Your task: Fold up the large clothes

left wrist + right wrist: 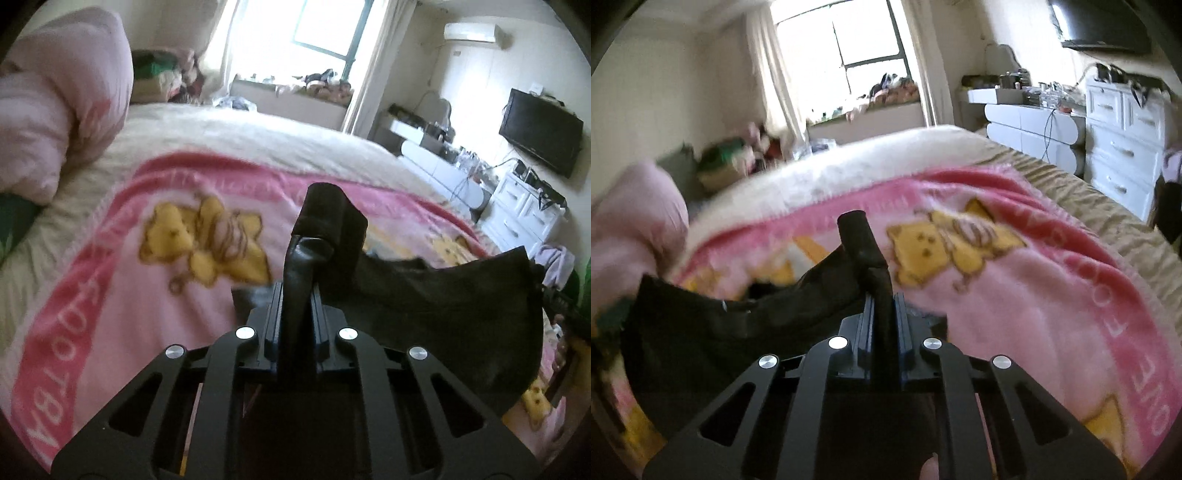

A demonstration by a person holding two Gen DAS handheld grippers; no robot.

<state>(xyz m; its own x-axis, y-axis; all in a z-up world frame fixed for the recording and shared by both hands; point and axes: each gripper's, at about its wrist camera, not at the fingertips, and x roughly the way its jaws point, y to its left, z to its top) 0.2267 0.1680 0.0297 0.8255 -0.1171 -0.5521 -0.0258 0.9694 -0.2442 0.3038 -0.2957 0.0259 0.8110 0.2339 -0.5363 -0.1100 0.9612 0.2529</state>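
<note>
A black garment (461,306) hangs stretched above a pink blanket (147,295) with yellow bear prints on the bed. In the left wrist view my left gripper (317,236) is shut on one end of the garment, with cloth bunched over its fingertips and the rest running off to the right. In the right wrist view my right gripper (864,254) is shut on the other end of the black garment (713,332), which spreads down and to the left over the pink blanket (1034,314). The pinched edges themselves are hidden by the folds.
A rolled pink quilt (62,103) lies at the left end of the bed. Beyond the bed's far edge are a window sill with clutter (314,85), white drawers (1119,147) and a wall television (539,129).
</note>
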